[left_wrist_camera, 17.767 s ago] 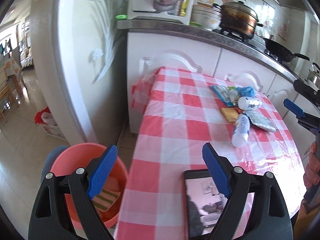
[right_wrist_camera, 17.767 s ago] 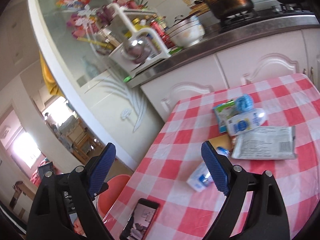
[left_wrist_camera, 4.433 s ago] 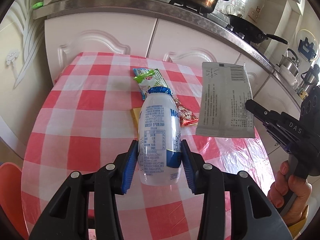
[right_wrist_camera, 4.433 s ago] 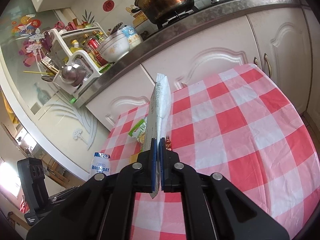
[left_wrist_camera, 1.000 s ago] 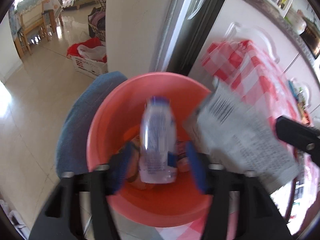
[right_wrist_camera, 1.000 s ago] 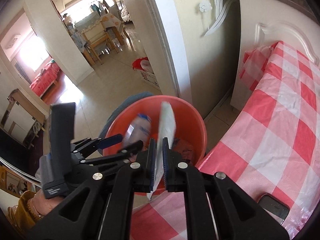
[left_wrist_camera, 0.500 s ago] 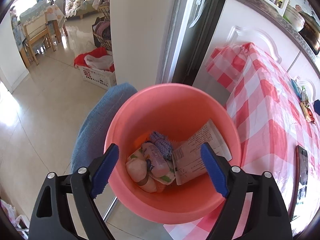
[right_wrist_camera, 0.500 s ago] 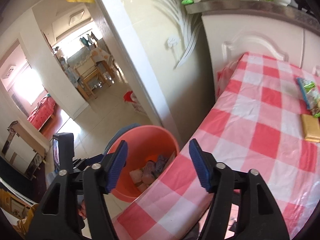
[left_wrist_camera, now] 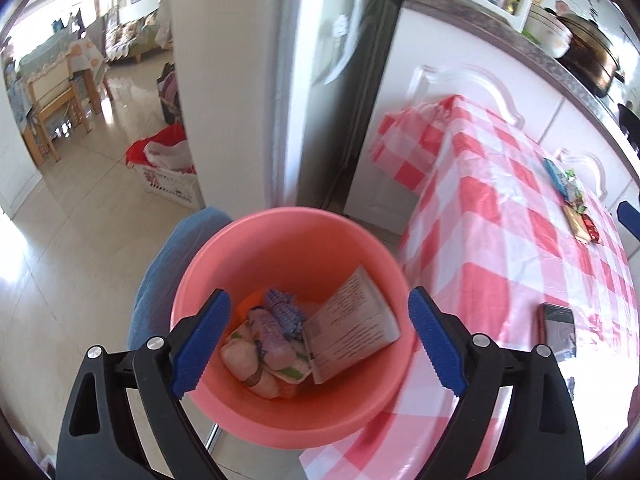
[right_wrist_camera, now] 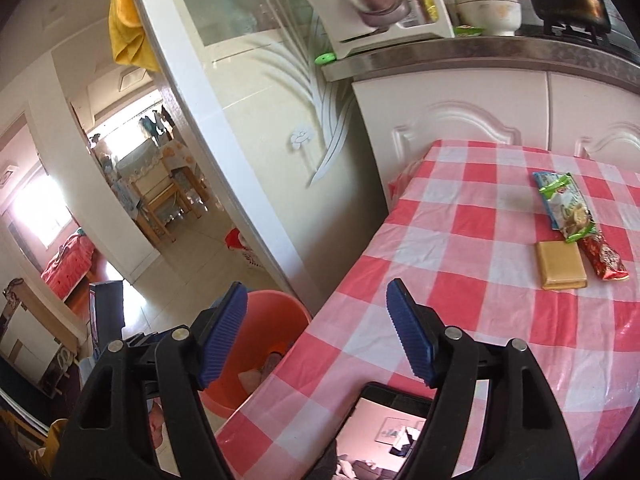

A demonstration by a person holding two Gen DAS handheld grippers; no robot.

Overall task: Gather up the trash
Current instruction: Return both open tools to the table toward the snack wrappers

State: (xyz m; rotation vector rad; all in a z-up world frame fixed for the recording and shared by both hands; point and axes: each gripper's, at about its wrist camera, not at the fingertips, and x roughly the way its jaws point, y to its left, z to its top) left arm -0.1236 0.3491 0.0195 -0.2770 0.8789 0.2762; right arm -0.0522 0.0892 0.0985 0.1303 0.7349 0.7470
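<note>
A pink bucket (left_wrist_camera: pixel 280 240) stands on the floor beside the red-checked table (left_wrist_camera: pixel 500 248). Inside it lie a white bottle with a blue cap (left_wrist_camera: pixel 276 332) and a grey printed pouch (left_wrist_camera: pixel 352 328) among other scraps. My left gripper (left_wrist_camera: pixel 316 340) hangs over the bucket, its jaws still opening, nothing between them. My right gripper (right_wrist_camera: pixel 316 330) is over the table's near corner, jaws also opening and empty. On the table remain a green snack packet (right_wrist_camera: pixel 564 204), a tan flat pack (right_wrist_camera: pixel 560 266) and a red wrapper (right_wrist_camera: pixel 604 260). The bucket (right_wrist_camera: pixel 272 320) shows in the right wrist view too.
A phone (right_wrist_camera: pixel 392 432) lies at the table's near edge, also seen as the phone (left_wrist_camera: pixel 558 332) in the left view. White cabinets (right_wrist_camera: pixel 480 120) and a counter with pots run behind the table. A blue stool (left_wrist_camera: pixel 160 280) sits under the bucket. A white laundry basket (left_wrist_camera: pixel 168 172) stands on the floor.
Bottle and pouch dropped from the jaws into the bucket. Both grippers opened. The left one rose above the bucket; the right one swung away over the table corner.
</note>
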